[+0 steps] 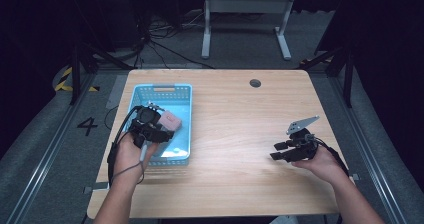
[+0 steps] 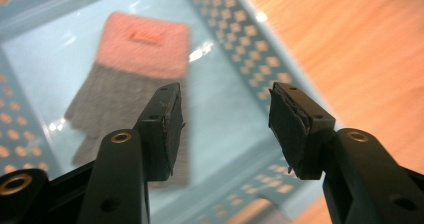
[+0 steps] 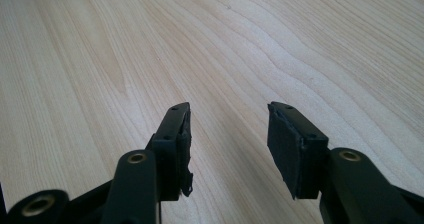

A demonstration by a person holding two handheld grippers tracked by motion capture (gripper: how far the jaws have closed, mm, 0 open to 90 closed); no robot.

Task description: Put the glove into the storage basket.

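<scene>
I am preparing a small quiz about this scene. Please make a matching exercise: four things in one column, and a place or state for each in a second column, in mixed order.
Things:
1. pink and grey glove
2. blue plastic basket
3. left gripper
4. right gripper

Places or states:
a. open, above bare wooden table
b. lying flat on the basket floor
c. open, hovering over the basket
d. standing on the table's left part

Pairs: 1-b, 2-d, 3-c, 4-a
</scene>
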